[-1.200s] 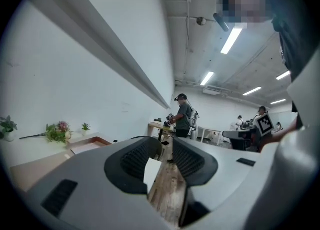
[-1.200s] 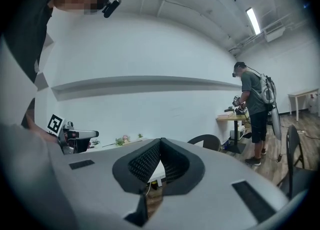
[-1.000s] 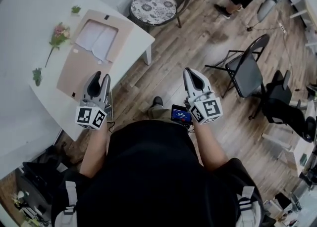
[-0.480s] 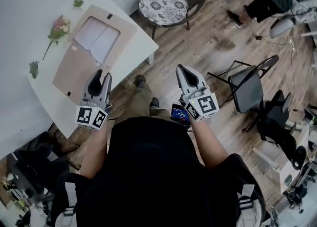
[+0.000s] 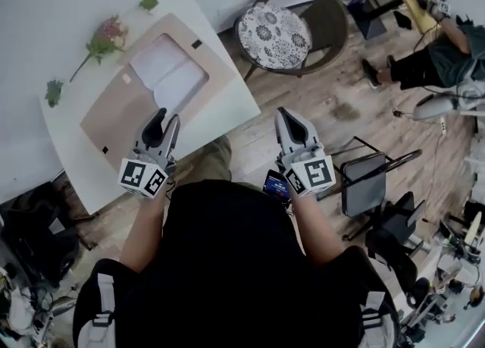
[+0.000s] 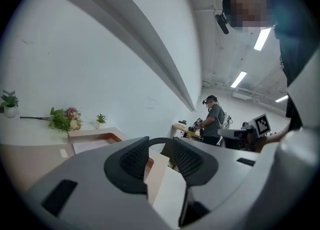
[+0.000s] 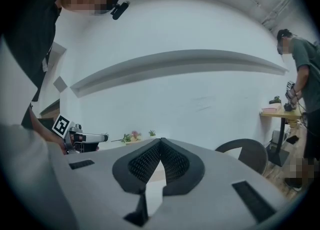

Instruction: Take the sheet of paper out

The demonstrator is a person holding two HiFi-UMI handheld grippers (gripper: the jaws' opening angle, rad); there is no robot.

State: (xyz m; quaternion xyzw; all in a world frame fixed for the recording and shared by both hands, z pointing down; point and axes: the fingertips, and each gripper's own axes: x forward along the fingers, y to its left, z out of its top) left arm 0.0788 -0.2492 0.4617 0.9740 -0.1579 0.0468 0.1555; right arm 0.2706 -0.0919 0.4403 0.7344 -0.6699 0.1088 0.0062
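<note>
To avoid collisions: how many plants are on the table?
3: small green plant at far corner, flower sprig nearby, second green plant at left edge. None seems hidden.

Bystander [image 5: 443, 62] partly beyond right edge

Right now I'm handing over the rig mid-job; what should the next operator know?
Left gripper: open, empty, at the near edge of the white table, close to the tan folder.
Right gripper: shut, empty, over the floor beside the table.
Sheet of paper: lying in the folder.
Done: nothing; sheet untouched.
Left: reach the sheet, grip it, pull it out.
</note>
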